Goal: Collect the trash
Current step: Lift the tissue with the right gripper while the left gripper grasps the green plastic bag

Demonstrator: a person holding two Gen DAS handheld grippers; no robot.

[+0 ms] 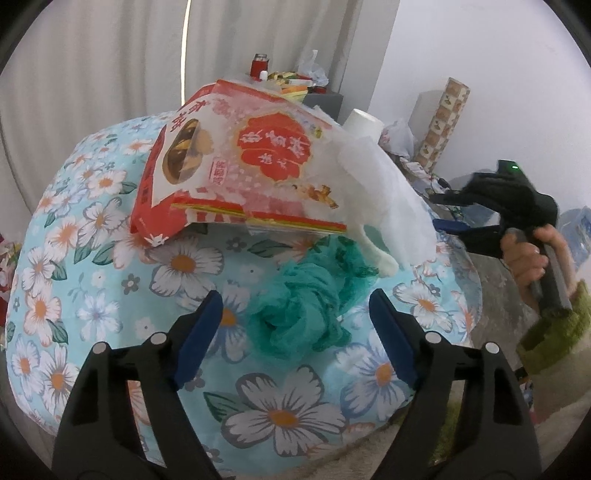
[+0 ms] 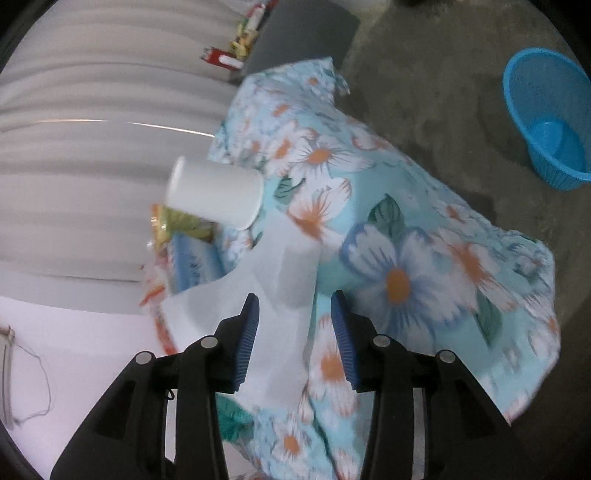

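A bunched teal mesh net [image 1: 303,306] lies on the floral cloth [image 1: 92,266], between the fingers of my left gripper [image 1: 295,299], which stands open with both pads clear of the net. Behind the net a red-and-white snack bag [image 1: 236,162] rests on the cloth, with a white paper sheet [image 1: 388,199] beside it. My right gripper [image 2: 293,299] hovers open over that white sheet [image 2: 280,295], not pressing it. A white paper cup [image 2: 216,192] stands past the sheet. In the left wrist view the right gripper [image 1: 439,214] comes in from the right, held by a hand [image 1: 528,254].
A blue plastic basket [image 2: 550,122] stands on the grey floor to the right of the cloth-covered mound. A dark grey box [image 2: 303,33] with small packets and a red jar [image 1: 259,66] sits at the back by the white curtain. More wrappers [image 2: 184,236] lie near the cup.
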